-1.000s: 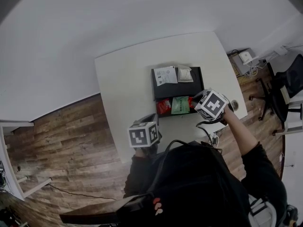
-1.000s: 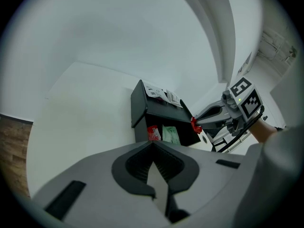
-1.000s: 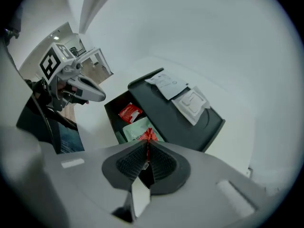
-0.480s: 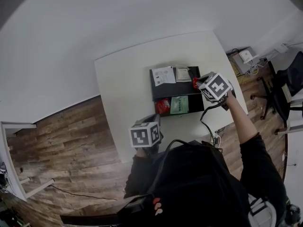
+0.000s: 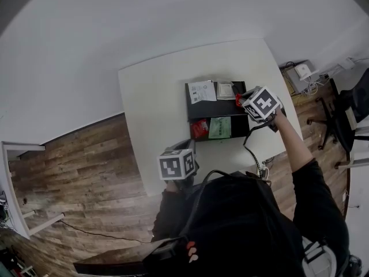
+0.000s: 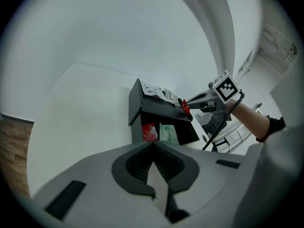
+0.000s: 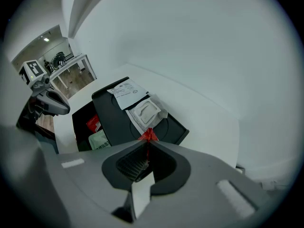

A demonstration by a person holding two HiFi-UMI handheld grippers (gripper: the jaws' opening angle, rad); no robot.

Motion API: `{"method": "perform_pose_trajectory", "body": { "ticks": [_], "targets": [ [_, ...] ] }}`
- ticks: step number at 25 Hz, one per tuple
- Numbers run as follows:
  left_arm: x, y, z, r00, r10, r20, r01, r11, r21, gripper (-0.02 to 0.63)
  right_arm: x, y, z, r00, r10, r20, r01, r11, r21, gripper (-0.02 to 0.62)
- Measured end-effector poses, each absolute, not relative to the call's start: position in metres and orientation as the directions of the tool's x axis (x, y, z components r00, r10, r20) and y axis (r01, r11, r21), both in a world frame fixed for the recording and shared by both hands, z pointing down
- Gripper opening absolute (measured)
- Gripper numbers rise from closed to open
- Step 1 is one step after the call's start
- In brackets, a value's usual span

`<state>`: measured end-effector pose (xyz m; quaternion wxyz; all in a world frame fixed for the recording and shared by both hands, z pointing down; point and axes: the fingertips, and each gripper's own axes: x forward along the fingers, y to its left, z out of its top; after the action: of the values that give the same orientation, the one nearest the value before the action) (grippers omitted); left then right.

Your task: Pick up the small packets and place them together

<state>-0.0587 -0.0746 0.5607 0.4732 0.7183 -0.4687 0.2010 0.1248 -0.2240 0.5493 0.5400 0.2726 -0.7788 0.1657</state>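
Packet (image 7: 149,135), red, crinkled, pinched in right gripper (image 7: 145,146).

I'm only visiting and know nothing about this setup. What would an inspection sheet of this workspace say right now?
Surface: white table carrying a black two-level tray.
Job's things: lower red packet and green packet side by side in the tray's lower level; white packet on the upper level; held red packet by the tray's right end.
Clutter: printed leaflet on the upper level, beside the white packet.
Grippers: right tool shut on the held red packet; left tool shut and empty, near the table's front edge.
Cables: black cable hanging from the right tool.
Surroundings: wooden floor, white wall, office chair.
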Motion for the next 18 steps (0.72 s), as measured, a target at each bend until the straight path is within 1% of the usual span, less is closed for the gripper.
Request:
{"method": "perform_pose_trajectory", "body": {
  "ticks": [5,10,12,14,18],
  "targets": [
    [-0.060,-0.073,0.561,0.475,-0.486,0.733,-0.865,-0.105,0.491,-0.002,0.123,-0.222,0.553,-0.273,-0.226,0.935,-0.592,0.806,0.022,0.016],
    [-0.059,-0.073,0.560,0.474,-0.486,0.735,-0.866,-0.106,0.488,-0.002,0.124,-0.224,0.554,-0.290,-0.232,0.929,-0.580,0.814,0.022,0.025],
    [-0.059,-0.073,0.560,0.474,-0.485,0.734,-0.866,-0.107,0.488,-0.002,0.125,-0.224,0.555,-0.286,-0.236,0.929,-0.574,0.818,0.031,0.044],
    [-0.058,-0.073,0.561,0.475,-0.485,0.734,-0.866,-0.109,0.489,-0.002,0.124,-0.223,0.556,-0.299,-0.231,0.926,-0.569,0.822,0.022,0.087],
    [-0.057,-0.075,0.562,0.476,-0.483,0.735,-0.866,-0.113,0.487,-0.002,0.122,-0.223,0.545,-0.343,-0.246,0.907,-0.552,0.833,0.017,0.131]
  ]
}}
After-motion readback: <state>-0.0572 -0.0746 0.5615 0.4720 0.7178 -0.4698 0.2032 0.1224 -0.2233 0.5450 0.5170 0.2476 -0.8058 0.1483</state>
